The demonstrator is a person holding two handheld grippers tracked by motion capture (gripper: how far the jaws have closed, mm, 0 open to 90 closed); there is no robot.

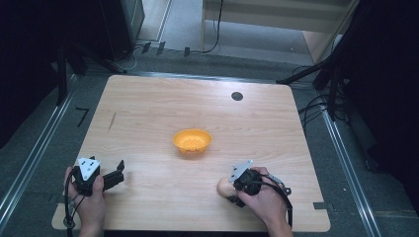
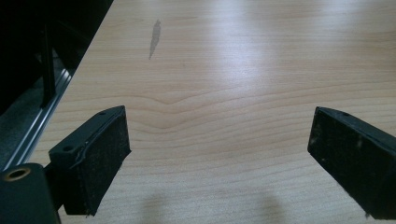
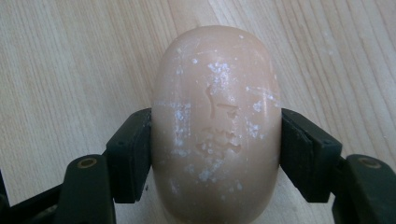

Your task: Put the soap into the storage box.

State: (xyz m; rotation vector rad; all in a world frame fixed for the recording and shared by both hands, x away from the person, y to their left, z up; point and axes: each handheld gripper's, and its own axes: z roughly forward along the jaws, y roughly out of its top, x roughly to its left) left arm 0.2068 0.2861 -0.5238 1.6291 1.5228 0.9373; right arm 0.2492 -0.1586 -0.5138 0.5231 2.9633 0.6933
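Note:
A pale peach oval bar of soap [image 3: 215,126] with white flecks sits between the two black pads of my right gripper [image 3: 215,154], which press on both its sides. In the high view the soap [image 1: 224,186] lies on the wooden table [image 1: 148,113] near the front right, under my right gripper [image 1: 231,190]. An orange bowl [image 1: 192,141] stands in the middle of the table, away from both hands. At the front left my left gripper [image 1: 117,174] rests low over the table. Its jaws stand wide apart in the left gripper view, with bare wood between them [image 2: 219,140].
A small dark round disc [image 1: 237,96] is set in the table near its far edge. A dark streak [image 2: 154,38] marks the wood at the left. Dark stands and cables flank the table on both sides, and metal rails run along the floor.

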